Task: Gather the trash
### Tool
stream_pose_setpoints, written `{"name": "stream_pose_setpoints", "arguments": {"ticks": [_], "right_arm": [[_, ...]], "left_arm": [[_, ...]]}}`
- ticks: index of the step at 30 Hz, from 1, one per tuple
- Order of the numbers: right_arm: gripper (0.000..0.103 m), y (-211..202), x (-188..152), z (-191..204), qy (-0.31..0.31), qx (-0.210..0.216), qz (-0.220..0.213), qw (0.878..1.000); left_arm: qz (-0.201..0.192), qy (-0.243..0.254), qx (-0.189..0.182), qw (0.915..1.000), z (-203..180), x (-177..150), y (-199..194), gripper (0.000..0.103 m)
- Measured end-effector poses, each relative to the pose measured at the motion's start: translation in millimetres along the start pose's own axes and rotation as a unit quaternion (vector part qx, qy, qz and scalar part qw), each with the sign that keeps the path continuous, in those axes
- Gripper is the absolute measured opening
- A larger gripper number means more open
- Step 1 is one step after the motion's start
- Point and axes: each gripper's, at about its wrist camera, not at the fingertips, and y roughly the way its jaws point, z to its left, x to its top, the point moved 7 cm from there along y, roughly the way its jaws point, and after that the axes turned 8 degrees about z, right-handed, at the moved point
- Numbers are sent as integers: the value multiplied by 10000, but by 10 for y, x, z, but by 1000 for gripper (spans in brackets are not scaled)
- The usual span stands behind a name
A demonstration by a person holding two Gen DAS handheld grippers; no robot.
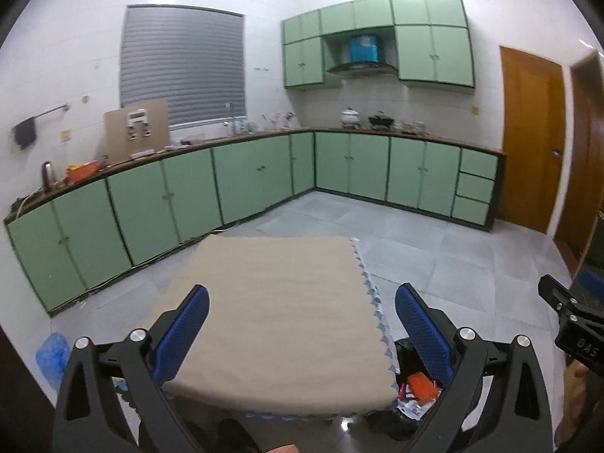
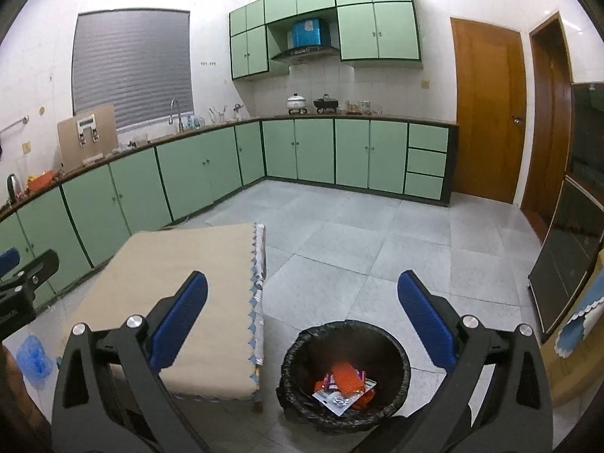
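A black-lined trash bin (image 2: 292,355) stands on the floor right of a small table with a beige cloth (image 2: 166,283). Orange wrappers and a white packet (image 2: 341,383) lie inside the bin. My right gripper (image 2: 302,313) is open and empty, above the bin and the table's right edge. My left gripper (image 1: 302,324) is open and empty, held over the beige table top (image 1: 279,302). In the left wrist view the bin (image 1: 402,355) peeks out at the table's right corner with orange trash (image 1: 421,385) in it. The right gripper's body (image 1: 573,321) shows at the right edge.
Green base cabinets (image 2: 188,173) with a cluttered counter run along the left and far walls. A wooden door (image 2: 487,113) is at the right, a dark oven front (image 2: 566,256) nearer. A blue plastic bag (image 2: 34,358) lies on the grey tile floor left of the table.
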Motion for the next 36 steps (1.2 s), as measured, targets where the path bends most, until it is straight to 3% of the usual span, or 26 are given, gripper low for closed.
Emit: {"name": "stream_pose_setpoints", "arguments": {"ticks": [4, 12, 36], "right_arm": [[98, -142, 8, 30, 93, 3, -73, 9999], [98, -285, 3, 81, 91, -175, -239, 9995], [98, -173, -22, 86, 195, -267, -106, 9994]], "left_arm": [[-179, -148, 250, 9994, 103, 17, -173, 97], [-255, -255, 245, 9991, 160, -14, -277, 97], [-201, -201, 196, 9994, 239, -168, -251, 97]]}}
